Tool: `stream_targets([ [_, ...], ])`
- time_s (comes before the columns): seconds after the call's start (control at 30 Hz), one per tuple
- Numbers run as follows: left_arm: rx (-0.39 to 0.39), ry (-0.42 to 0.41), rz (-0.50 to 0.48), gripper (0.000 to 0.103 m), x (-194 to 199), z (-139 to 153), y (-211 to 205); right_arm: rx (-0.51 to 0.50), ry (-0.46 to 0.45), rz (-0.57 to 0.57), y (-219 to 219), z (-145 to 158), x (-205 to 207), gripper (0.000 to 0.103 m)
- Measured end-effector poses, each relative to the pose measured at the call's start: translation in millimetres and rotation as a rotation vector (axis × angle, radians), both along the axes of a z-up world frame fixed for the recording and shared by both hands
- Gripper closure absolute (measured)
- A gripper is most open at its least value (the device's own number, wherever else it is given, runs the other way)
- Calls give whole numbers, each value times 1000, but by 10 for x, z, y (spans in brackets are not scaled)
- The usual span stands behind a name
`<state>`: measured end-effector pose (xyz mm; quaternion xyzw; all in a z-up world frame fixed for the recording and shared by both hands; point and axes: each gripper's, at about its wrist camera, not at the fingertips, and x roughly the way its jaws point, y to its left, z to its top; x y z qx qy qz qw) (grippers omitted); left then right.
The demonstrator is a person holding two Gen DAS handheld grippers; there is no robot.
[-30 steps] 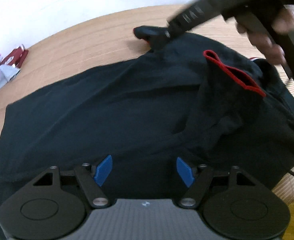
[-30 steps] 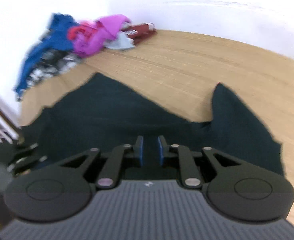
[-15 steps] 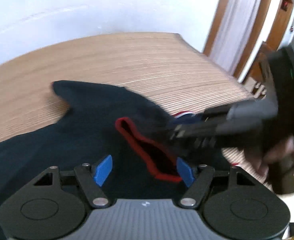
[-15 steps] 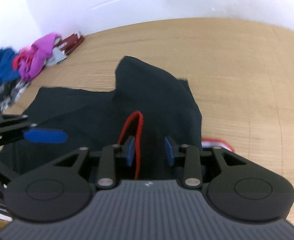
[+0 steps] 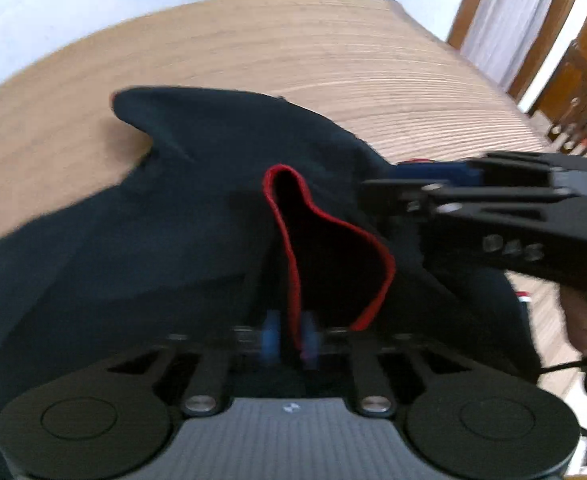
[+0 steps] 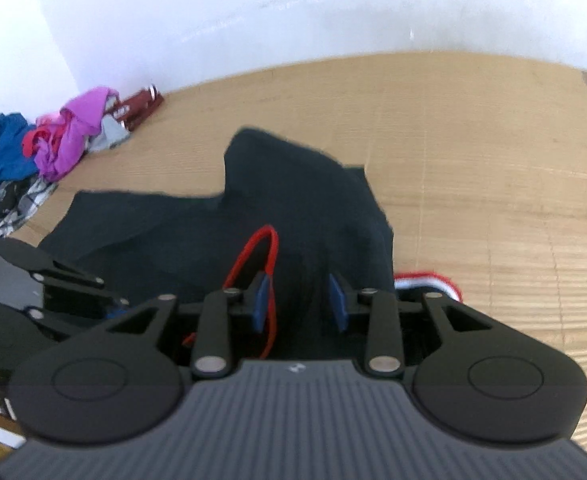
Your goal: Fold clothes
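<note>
Garment: a black garment [image 5: 165, 216] is spread over the wooden bench [image 5: 293, 48], one sleeve-like point reaching toward the far wall
Trim: a red-edged opening [image 5: 293, 240] is raised in a loop at the near side of the garment
Left gripper [image 5: 289, 338]: its jaws have just been closing and are clenched on the red trim, the blue pads pressed on the cloth edge
Right gripper [image 6: 299, 302]: jaws parted, with black cloth and a strand of the red trim lying between the blue pads; contact with the pads cannot be told
Right gripper, from the left wrist view: it is seen at the right edge, over the garment, held by a hand [image 5: 581, 320]
Striped edge: a red and white striped band [image 6: 425, 280] is seen just beside the garment's right edge
Pile: mixed clothes [image 6: 53, 148], purple, blue and checked, are heaped at the far left of the bench, well apart from the black garment
</note>
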<state>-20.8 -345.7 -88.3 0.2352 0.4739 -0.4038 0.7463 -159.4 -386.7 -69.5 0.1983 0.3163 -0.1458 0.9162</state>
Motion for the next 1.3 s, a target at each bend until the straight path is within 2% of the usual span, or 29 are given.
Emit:
stream_targets([
  [0.17, 38, -104, 89, 98, 205, 106, 65, 30, -58, -46, -37, 0, -125, 67],
  [0.33, 114, -110, 184, 98, 511, 6, 166, 101, -87, 44, 106, -112, -218, 65],
  [0.5, 49, -70, 116, 91, 445, 82, 321, 105, -68, 67, 257, -170, -204, 66],
  [0.6, 68, -121, 36, 80, 263, 74, 361, 119, -93, 47, 220, -28, -250, 65],
  [0.67, 76, -135, -2, 74, 152, 49, 384, 93, -99, 128, 249, 94, -209, 64],
  [0.77, 93, -143, -15, 66, 36, -23, 454, 31, -24, 342, 356, 138, -2, 57],
  [0.83, 99, -141, -7, 64, 5, -56, 526, -7, 38, 456, 424, 77, 155, 57],
  [0.93, 101, -135, 21, 63, -16, -55, 664, -11, 145, 569, 469, -119, 364, 57],
  [0.97, 99, -142, 29, 63, -25, -49, 713, 3, 157, 588, 453, -155, 415, 68],
  [1.0, 98, -150, 37, 62, -33, -42, 763, 14, 143, 607, 435, -148, 435, 91],
  [1.17, 75, -144, 66, 56, -73, -52, 982, 57, -14, 584, 219, 145, 556, 92],
  [1.3, 106, -135, 65, 56, -111, -132, 1029, 0, -12, 630, 280, 209, 900, 91],
])
